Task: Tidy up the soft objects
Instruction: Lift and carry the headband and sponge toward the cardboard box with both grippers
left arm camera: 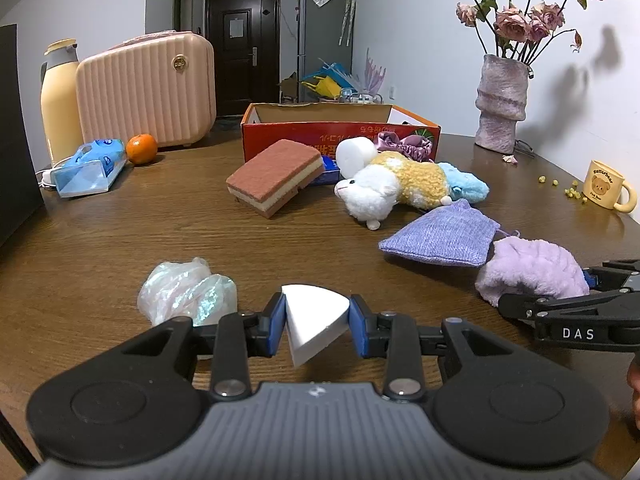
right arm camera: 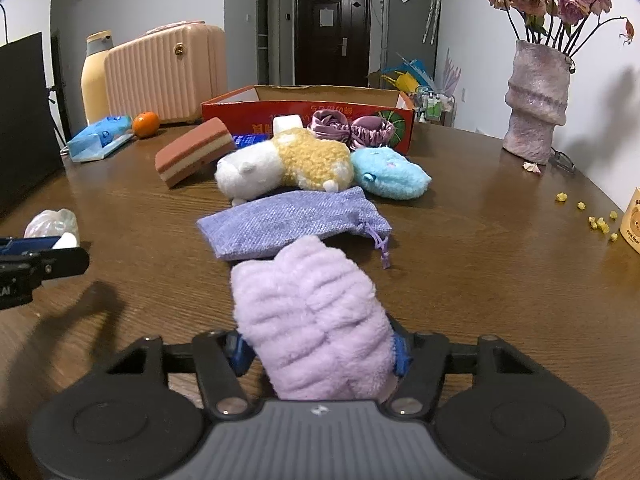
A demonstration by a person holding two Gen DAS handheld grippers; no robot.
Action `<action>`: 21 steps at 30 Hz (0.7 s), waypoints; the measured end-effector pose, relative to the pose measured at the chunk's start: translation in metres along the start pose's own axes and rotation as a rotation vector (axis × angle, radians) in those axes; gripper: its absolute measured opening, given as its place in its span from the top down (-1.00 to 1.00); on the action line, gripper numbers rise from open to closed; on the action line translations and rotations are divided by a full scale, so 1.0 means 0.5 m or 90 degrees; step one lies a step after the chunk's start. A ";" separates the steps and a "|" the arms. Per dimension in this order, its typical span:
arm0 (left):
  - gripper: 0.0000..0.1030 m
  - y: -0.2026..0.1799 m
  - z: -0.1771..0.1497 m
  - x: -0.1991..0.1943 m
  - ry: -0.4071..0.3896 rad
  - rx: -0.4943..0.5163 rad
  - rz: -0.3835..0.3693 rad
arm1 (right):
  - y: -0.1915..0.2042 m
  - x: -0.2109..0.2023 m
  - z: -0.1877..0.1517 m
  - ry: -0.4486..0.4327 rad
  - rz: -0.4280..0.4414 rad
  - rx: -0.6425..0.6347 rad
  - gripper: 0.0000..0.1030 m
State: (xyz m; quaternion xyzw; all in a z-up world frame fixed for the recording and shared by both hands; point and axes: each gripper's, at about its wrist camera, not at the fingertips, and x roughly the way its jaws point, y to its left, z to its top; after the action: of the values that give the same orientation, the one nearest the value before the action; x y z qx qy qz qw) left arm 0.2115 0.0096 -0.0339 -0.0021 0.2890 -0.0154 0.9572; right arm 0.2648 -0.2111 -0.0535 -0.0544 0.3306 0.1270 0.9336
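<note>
L gripper: you hold white foam wedge, pads snug on flat sides. Light, squashy; don't over-squeeze.
Crumpled plastic bag at 10 o'clock: slippery, pinch a fold.
R gripper: pads pressing fluffy lilac cloth, mid-bundle. Soft, limp; will sag.
Purple pouch at 12 o'clock; red box beyond.

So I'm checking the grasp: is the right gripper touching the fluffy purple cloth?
Touching. The right wrist view shows the right gripper with its blue pads pressed into both sides of the fluffy purple cloth.
</note>
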 end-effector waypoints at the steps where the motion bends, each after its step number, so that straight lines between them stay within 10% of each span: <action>1: 0.33 0.000 0.001 0.000 0.000 0.000 0.000 | 0.000 -0.002 0.000 -0.003 0.002 -0.001 -0.06; 21: 0.33 -0.004 0.041 -0.023 -0.038 0.013 -0.009 | -0.003 -0.047 0.019 -0.048 0.016 0.001 0.20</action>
State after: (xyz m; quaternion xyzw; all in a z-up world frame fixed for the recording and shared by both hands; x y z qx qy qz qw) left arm 0.2133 0.0079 -0.0107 0.0053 0.2601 -0.0252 0.9652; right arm 0.2533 -0.2156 -0.0310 -0.0446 0.2960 0.1407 0.9437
